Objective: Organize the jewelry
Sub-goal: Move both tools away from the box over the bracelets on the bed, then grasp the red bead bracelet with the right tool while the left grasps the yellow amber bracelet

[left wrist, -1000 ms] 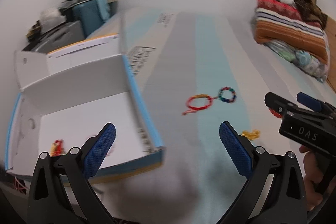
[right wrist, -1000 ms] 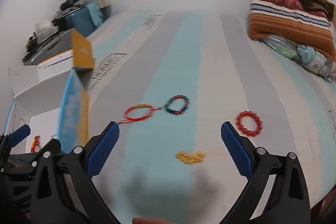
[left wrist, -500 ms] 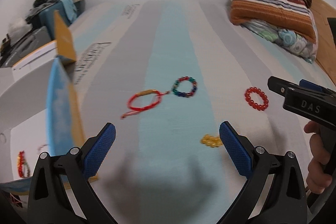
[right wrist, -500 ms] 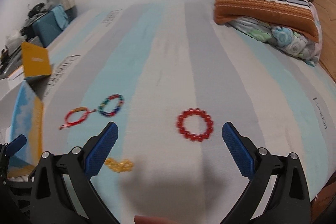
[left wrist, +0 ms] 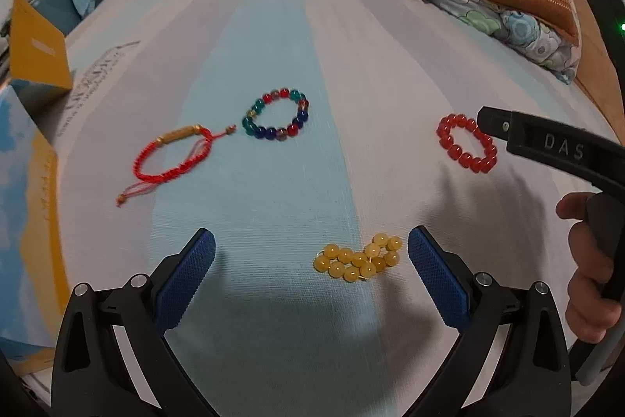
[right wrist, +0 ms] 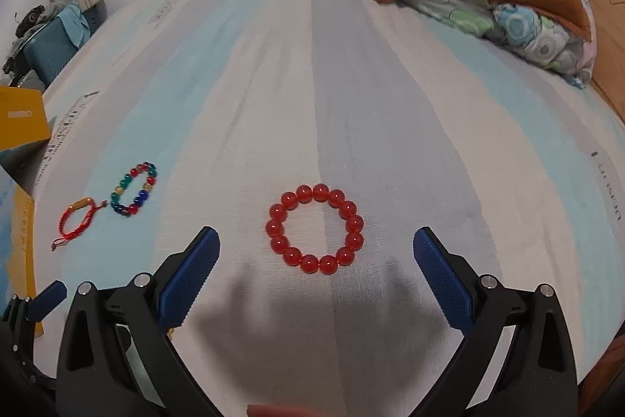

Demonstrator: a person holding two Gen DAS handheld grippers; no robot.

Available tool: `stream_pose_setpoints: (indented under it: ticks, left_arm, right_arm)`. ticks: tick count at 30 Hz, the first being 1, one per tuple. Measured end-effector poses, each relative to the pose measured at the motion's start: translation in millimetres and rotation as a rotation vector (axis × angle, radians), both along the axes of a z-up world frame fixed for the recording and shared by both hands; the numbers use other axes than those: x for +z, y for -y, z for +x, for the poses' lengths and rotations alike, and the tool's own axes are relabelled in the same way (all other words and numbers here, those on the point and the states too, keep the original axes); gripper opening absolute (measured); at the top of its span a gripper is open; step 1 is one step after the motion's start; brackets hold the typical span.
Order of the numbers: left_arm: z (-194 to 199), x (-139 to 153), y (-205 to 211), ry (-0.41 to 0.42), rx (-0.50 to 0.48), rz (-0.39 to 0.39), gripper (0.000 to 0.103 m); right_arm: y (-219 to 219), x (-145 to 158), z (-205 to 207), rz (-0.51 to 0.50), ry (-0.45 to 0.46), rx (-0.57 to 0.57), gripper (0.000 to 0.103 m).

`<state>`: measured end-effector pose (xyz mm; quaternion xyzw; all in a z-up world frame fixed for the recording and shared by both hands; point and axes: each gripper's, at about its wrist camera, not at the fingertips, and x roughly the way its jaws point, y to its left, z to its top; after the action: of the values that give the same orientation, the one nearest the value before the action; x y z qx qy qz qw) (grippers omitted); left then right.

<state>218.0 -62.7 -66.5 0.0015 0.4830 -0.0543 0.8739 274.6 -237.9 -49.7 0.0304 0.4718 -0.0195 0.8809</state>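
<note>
While both grippers hover wide open and empty, the left gripper (left wrist: 311, 258) frames a crumpled yellow bead bracelet (left wrist: 358, 258). The right gripper (right wrist: 316, 258) frames a round red bead bracelet (right wrist: 315, 229).

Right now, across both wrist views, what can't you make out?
- Box, left wrist view: cut off by the left edge, inside hidden.
- Red bead bracelet, same view: far side covered by the right gripper; jaw state unreadable there.
- Yellow bead bracelet: hidden in the right wrist view behind that gripper's finger.
- Mattress print: too blurred to read.
</note>
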Motion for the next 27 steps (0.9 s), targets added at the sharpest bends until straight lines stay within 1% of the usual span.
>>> stream_pose_setpoints:
  ticks: [5,8,14,20,23,24,27]
  left_arm:
    - [5,-11,2,-0.034,-0.004,0.0,0.097]
    - [5,-14,6,-0.038,-0.021,0.011,0.097]
    - [8,-18,9,-0.049,-0.028,0.004,0.097]
    - [12,-24,12,-0.068,-0.033,0.012,0.097]
    - [14,-27,14,-0.082,-0.036,0.029,0.097]
    - [14,-28,15,-0.084,-0.037,0.033,0.097]
    - [14,-30,16,-0.089,-0.04,0.047,0.097]
  right_arm:
    - [2,-12,7,-0.009,-0.024,-0.007,0.095]
    - [2,-18,10,-0.001,-0.039,0.002,0.095]
    - [5,-30,18,0.02,-0.07,0.008,0.095]
    - [6,-35,25,0.025,-0.08,0.011,0.095]
    - [4,-38,27,0.015,-0.083,0.017,0.095]
    - [4,-40,28,0.008,-0.085,0.02,0.095]
    - [3,-47,28,0.004,-0.102,0.019,0.088]
